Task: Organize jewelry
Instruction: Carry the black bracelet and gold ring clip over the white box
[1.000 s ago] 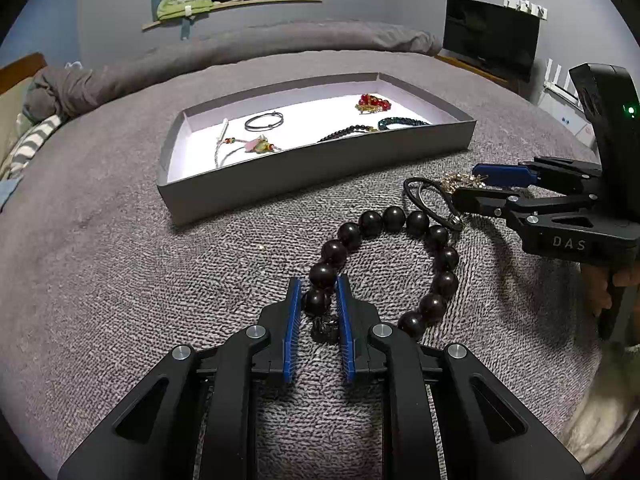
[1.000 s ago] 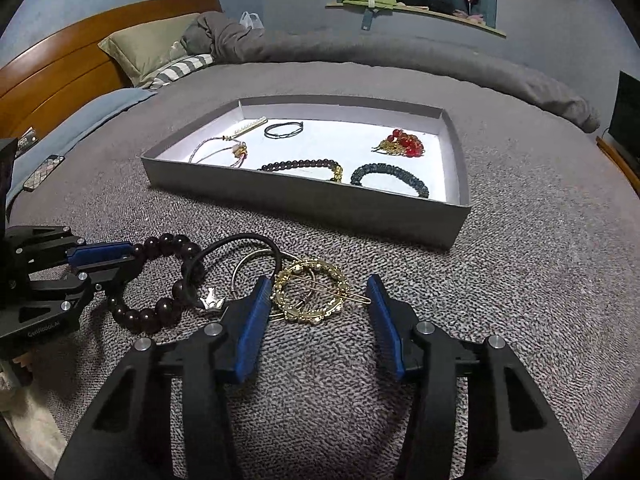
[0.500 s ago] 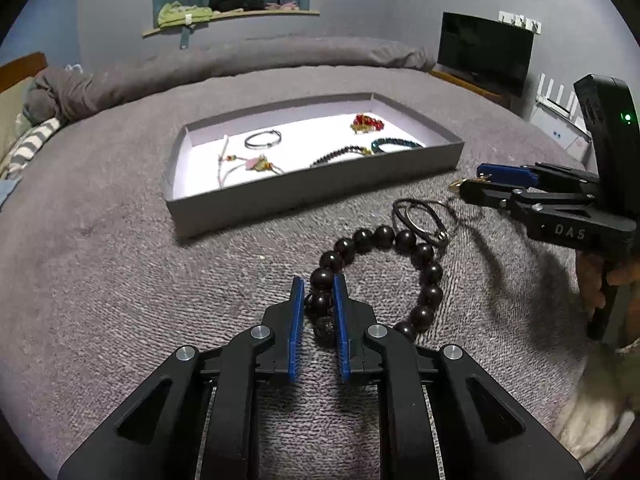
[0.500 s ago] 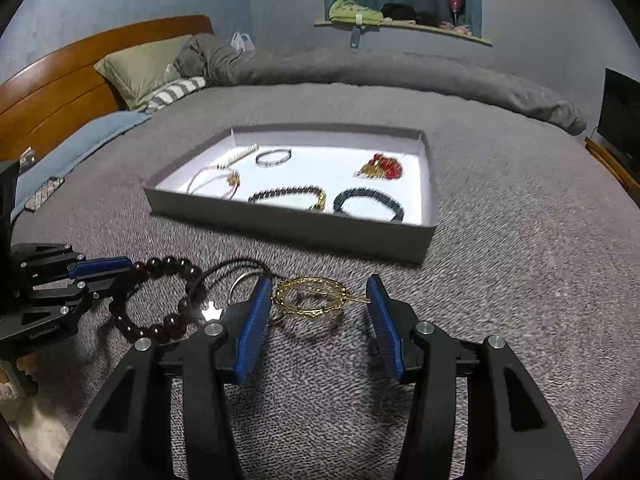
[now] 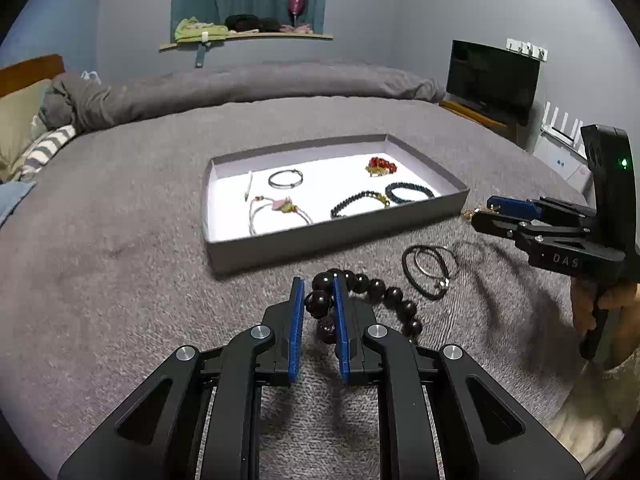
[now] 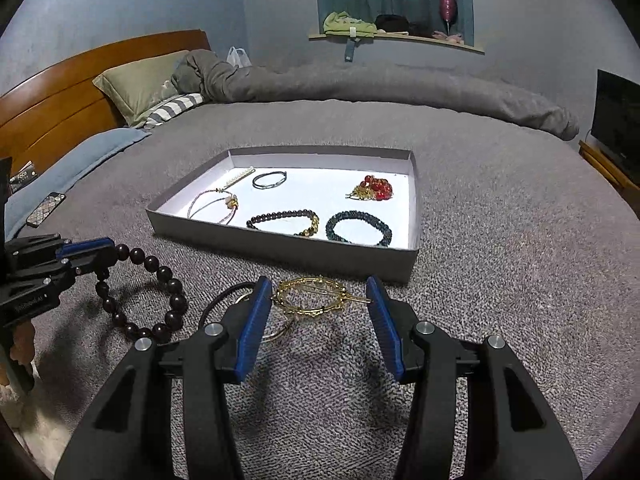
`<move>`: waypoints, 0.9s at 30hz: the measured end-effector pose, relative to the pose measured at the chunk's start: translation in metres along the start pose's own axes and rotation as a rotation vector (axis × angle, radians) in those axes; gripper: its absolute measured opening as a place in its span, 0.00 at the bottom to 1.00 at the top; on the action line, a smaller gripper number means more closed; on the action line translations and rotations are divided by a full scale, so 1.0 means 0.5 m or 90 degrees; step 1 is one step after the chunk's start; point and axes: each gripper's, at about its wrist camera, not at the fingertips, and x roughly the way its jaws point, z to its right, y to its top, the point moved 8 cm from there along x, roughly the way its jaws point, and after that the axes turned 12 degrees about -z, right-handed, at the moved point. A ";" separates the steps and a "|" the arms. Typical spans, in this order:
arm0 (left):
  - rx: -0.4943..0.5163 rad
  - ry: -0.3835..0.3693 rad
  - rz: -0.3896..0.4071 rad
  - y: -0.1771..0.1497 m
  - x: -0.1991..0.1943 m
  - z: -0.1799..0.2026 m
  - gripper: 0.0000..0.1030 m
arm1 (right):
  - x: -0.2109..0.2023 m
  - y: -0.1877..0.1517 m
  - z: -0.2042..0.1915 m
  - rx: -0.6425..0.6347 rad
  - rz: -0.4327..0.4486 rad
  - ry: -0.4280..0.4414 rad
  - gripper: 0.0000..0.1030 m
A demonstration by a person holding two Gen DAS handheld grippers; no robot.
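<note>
My left gripper [image 5: 318, 290] is shut on a dark wooden bead bracelet [image 5: 376, 290] and holds it lifted above the grey bedspread; the bracelet hangs from it in the right wrist view [image 6: 160, 276]. My right gripper [image 6: 320, 294] is shut on a gold ring-shaped hair clip [image 6: 312, 300], gripped across its width and raised off the bed, in front of the grey jewelry tray [image 6: 280, 248]. The tray [image 5: 340, 236] holds several bracelets on its white floor.
A black cord loop with a thin metal ring [image 5: 430, 272] lies on the bedspread between the grippers. Pillows and a wooden headboard [image 6: 60, 92] are at the far left. A TV [image 5: 492, 80] stands at the right. A phone [image 6: 46, 208] lies at the bed's left.
Both grippers have risen off the bedspread with their pieces. The bead bracelet now hangs from the left gripper; the gold clip has left the cord loop behind.
</note>
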 end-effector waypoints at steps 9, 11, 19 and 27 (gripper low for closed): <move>0.036 0.028 0.038 0.090 -0.046 -0.005 0.14 | -0.006 0.064 -0.008 -0.006 0.021 0.015 0.48; 0.041 0.042 0.049 0.118 -0.050 -0.012 0.14 | -0.002 0.085 -0.007 -0.009 0.027 0.014 0.48; 0.041 0.049 0.055 0.259 -0.009 -0.034 0.13 | 0.052 0.182 0.031 0.012 0.041 -0.002 0.48; 0.042 -0.003 0.009 0.337 0.111 -0.008 0.13 | 0.130 0.224 0.068 0.033 0.018 -0.007 0.48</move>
